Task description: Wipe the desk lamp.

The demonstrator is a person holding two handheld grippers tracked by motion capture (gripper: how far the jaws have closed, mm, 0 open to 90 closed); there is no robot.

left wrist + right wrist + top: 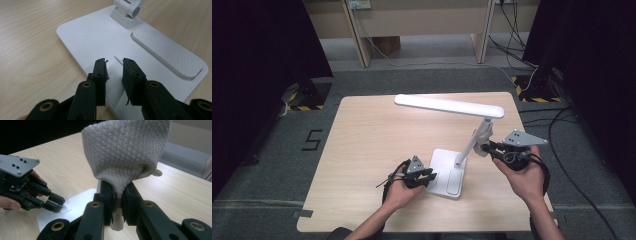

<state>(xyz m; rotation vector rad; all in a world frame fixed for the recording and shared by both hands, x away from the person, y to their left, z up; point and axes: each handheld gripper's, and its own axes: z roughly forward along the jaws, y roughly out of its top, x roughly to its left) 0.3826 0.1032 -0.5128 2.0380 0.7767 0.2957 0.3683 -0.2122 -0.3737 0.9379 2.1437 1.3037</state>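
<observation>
While the right gripper (117,195) clamps its fingers on a grey cloth (125,152) bunched against the stem of a white desk lamp (472,140), the left gripper (115,67) rests on the lamp's base (100,42). Its fingers stand slightly apart, holding nothing. The lamp stands on a pale wooden surface (372,135).

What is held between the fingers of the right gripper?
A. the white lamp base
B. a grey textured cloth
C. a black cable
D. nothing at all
B: in the right gripper view, the right gripper has its fingers pressed on a grey cloth with a woven diamond pattern, bunched between them and rising above them.
</observation>
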